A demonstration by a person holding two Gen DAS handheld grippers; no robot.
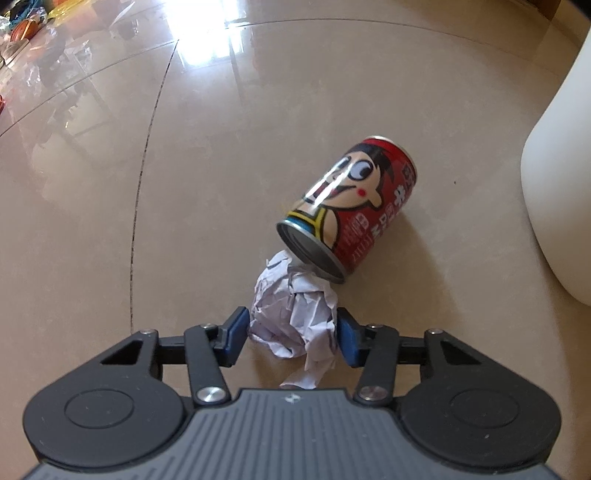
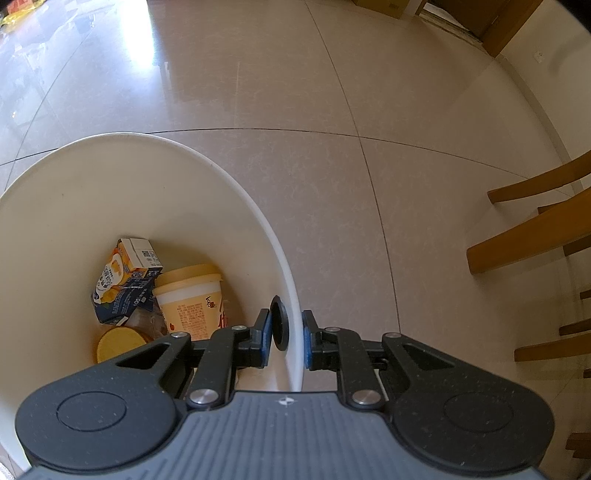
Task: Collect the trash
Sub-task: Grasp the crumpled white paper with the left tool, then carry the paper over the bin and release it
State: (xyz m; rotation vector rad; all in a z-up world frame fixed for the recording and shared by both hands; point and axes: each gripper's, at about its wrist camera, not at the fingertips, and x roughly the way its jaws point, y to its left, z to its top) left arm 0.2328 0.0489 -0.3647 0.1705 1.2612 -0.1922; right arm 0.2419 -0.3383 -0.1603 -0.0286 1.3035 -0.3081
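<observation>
A crumpled white paper ball [image 1: 291,314] lies on the tiled floor, and my left gripper [image 1: 291,332] points down over it, blue pads touching both its sides. A red drink can [image 1: 351,210] with a cartoon face lies on its side just beyond, its open end against the paper. In the right wrist view my right gripper [image 2: 286,336] is shut on the rim of the white trash bin [image 2: 221,173], one finger inside by a black round fitting [image 2: 279,325] and one outside. In the bin lie a drink carton [image 2: 122,280], a yellow cup [image 2: 192,299] and a yellow lid [image 2: 118,343].
The bin's white wall [image 1: 561,184] rises at the right edge of the left wrist view, close to the can. Wooden chair legs [image 2: 535,236] stand right of the bin. Bags and clutter [image 1: 26,33] sit far off at the top left. Glossy beige tiles surround everything.
</observation>
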